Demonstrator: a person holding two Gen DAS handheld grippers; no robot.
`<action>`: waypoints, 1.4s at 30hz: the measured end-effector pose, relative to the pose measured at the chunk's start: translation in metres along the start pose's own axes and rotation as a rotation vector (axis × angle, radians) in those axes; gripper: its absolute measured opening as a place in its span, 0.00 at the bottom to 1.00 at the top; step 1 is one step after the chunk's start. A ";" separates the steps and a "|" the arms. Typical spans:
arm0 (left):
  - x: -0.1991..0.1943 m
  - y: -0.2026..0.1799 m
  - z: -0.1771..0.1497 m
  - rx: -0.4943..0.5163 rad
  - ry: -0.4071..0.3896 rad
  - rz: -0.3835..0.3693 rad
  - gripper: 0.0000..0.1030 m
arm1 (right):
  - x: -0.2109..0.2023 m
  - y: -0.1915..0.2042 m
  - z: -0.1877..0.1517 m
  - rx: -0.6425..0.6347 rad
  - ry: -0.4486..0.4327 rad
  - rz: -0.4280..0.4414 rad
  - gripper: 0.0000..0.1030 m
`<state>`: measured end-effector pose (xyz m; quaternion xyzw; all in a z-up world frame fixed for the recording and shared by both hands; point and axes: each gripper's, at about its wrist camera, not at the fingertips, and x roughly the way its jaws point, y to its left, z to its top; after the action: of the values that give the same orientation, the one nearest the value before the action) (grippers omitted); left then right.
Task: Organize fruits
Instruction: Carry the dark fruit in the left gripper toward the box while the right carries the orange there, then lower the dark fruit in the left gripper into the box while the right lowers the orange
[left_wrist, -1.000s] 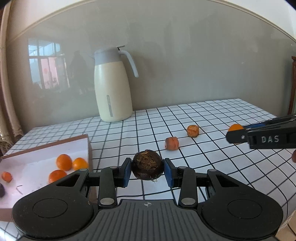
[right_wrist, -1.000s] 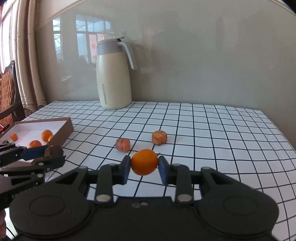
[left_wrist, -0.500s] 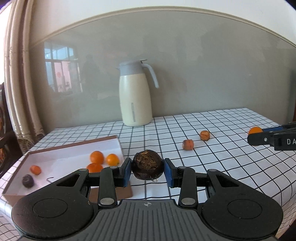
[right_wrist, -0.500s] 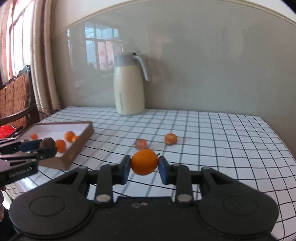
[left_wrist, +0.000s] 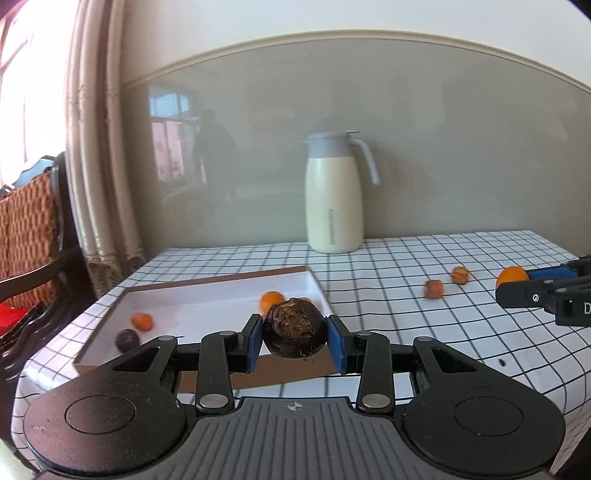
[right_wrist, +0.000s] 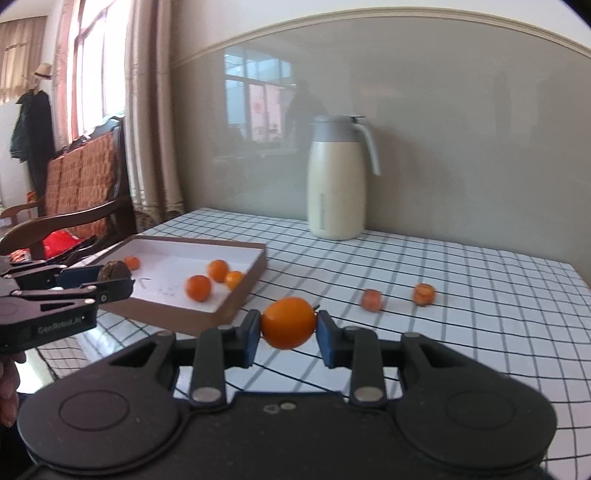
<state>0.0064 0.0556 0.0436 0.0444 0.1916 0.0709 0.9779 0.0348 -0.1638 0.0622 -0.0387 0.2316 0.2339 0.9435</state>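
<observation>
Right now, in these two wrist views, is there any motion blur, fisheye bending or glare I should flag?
Left wrist view: the held dark brown round fruit is sharp, the shallow white-lined cardboard box and the loose fruit are slightly smeared, the window at left is blown out, and the wall moulding bows. Right wrist view: the held orange round fruit is crisp, the checked tablecloth streaks, and the glossy wall reflects the window.

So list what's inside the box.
In the box: four small orange fruits and one dark fruit. The left gripper and its dark fruit cover part of the floor.
</observation>
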 end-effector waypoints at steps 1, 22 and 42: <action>-0.001 0.003 0.000 -0.004 -0.001 0.007 0.37 | 0.001 0.004 0.001 -0.008 -0.001 0.009 0.23; -0.001 0.071 -0.007 -0.066 -0.004 0.140 0.37 | 0.027 0.075 0.030 -0.107 -0.027 0.162 0.23; 0.009 0.130 0.010 -0.099 -0.056 0.241 0.37 | 0.057 0.114 0.074 -0.186 -0.088 0.210 0.23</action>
<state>0.0029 0.1844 0.0638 0.0209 0.1537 0.1959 0.9683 0.0587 -0.0249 0.1062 -0.0913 0.1700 0.3531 0.9155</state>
